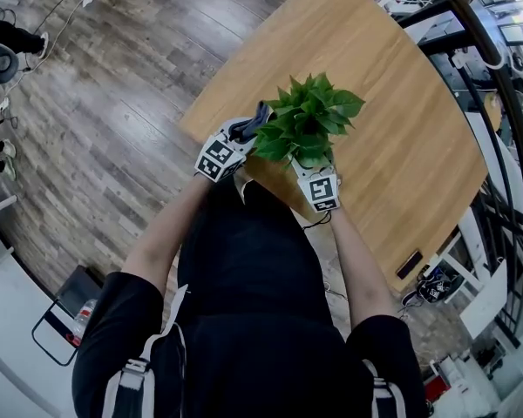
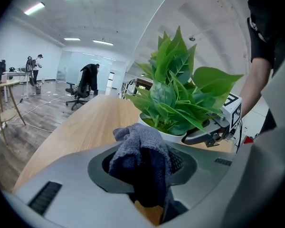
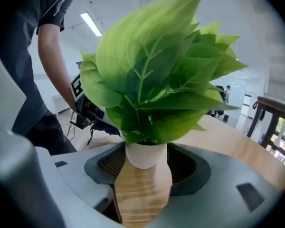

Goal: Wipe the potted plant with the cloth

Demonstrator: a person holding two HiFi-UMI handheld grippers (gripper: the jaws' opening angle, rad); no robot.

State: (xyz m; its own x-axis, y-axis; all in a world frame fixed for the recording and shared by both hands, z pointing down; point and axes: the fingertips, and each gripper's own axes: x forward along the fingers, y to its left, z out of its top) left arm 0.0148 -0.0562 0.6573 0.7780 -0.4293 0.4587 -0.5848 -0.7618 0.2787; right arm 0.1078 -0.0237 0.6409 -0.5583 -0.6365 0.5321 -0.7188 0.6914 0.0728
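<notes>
Plant (image 1: 307,124) stands on the table (image 1: 392,85) near the edge closest to you, with a gripper at either side. The head view gives you only its leaves from above, and they cover the pot completely. The right gripper view shows what the head view lacks: the pot (image 3: 143,155), white and upright on the wood. The left gripper view shows the cloth (image 2: 140,158) close up, a dark grey bunch, with the plant just behind it.

Your left gripper (image 2: 145,175) is clamped on the cloth. The fabric fills the gap between the jaws and bulges up above them. In the head view the cloth is only a dark wad at the gripper's tip, right against the leaves on the plant's left. You cannot tell from any view whether it presses on a leaf.

Your right gripper (image 3: 143,169) has its jaws narrowed around the pot, one pad at each side of the base and close against it. In the head view you see only its marker cube (image 1: 321,191), because the foliage hides the jaws.

The right gripper view is mostly filled by large leaves, which block much of the room behind. The left gripper appears there only as a dark shape low at the left.
</notes>
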